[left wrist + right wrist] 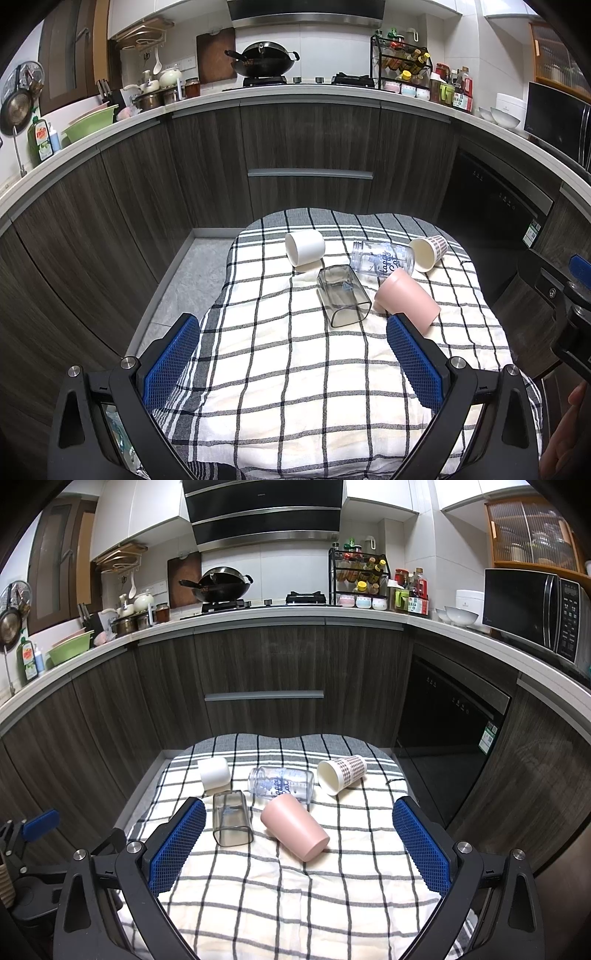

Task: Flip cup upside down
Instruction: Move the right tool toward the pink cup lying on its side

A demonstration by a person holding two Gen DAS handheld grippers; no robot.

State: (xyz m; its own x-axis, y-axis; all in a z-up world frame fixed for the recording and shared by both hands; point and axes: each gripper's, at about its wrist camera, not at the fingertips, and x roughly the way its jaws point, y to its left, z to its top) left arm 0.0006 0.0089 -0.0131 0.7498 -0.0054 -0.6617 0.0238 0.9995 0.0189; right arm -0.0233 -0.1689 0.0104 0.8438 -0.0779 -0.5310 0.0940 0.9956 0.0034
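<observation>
Gaping right tool frames pink cup lying sideways

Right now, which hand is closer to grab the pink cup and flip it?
Probably the right. The pink cup lies on its side between the open right gripper's fingers in the right wrist view. For the open left gripper, the cup sits off beyond its right finger.

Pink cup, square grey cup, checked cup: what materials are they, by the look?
Pink cup: probably matte plastic; opaque, even colour, no glare. Square grey cup: smoky clear plastic or glass; the cloth's lines show through it, can't tell which. Checked cup: likely paper; printed pattern outside, plain cream inside, thin rim.
</observation>
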